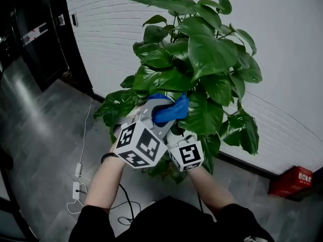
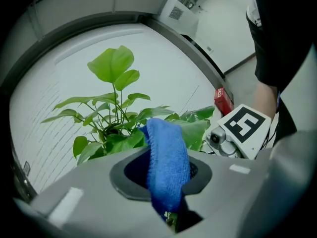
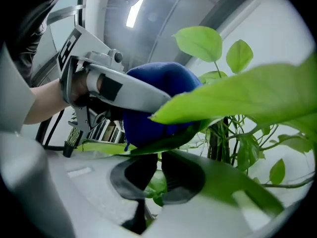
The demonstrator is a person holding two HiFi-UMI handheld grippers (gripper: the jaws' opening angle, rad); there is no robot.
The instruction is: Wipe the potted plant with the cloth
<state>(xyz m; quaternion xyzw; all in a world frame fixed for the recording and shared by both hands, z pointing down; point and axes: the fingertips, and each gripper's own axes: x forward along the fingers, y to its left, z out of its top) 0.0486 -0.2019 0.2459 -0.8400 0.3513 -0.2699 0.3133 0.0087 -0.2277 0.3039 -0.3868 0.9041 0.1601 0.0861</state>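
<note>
The right gripper (image 3: pixel 158 175) has its jaws nearly together, nipping the edge of a dark leaf (image 3: pixel 171 140) low on the plant (image 1: pixel 202 54). Just beside it, the left gripper (image 1: pixel 157 114) is clamped on the blue cloth (image 1: pixel 171 109), whose bunched end rests on top of that leaf, among the lower foliage. Behind the plant stands a white brick wall (image 1: pixel 282 14).

Building corridor, white brick wall (image 1: pixel 298 59), grey floor (image 1: pixel 45 135)
</note>
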